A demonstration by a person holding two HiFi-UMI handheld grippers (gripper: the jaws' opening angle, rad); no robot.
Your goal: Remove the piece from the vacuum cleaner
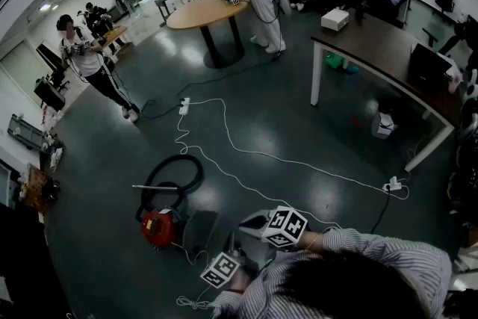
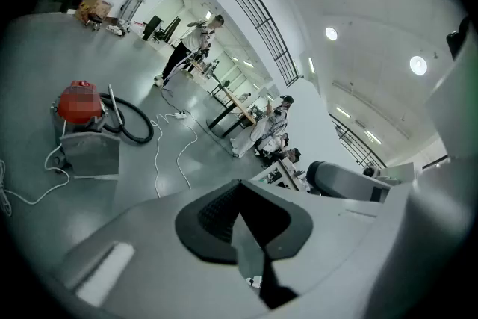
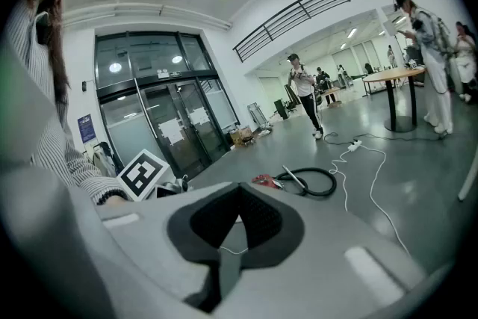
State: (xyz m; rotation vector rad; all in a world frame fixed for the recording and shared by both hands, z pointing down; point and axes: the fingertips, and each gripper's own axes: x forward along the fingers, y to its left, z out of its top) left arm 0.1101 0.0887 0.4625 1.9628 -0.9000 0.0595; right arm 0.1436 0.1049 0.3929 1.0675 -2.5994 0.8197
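Spreading under and ahead of both pairs of fingers: floor, dark grey, smooth, glossy enough to mirror the ceiling lights. Likely hazard: a machine standing on it may slide when pulled.

Vacuum cleaner, ahead of the left gripper and well apart from it, and ahead of and left of the right gripper. Red rounded canister, hard shiny shell. A grey boxy part lies against it on the side nearer the fingers. Whether this is the piece to remove, or is still attached, cannot be told. Hazard: a one-sided pull would probably drag the whole canister rather than free the piece, so one gripper may need to brace it.

Hose, beyond the canister from the fingers. Black, ribbed, curled in a loose ring. Hazard: being springy, it could tug the canister round.

Cable, ahead and to the right of the fingers. White, thin, limp, in long loops, with more strands beside the canister. Hazard: snagging on a gripper or foot during the approach.

Wand, a slim pale straight tube lying across the hose ring.

Left fingers and right fingers: black ribbed pads in grey moulded shells, each pair pressed together with nothing between. Hazard: arriving closed would shove the piece instead of seizing it, so both must part first.
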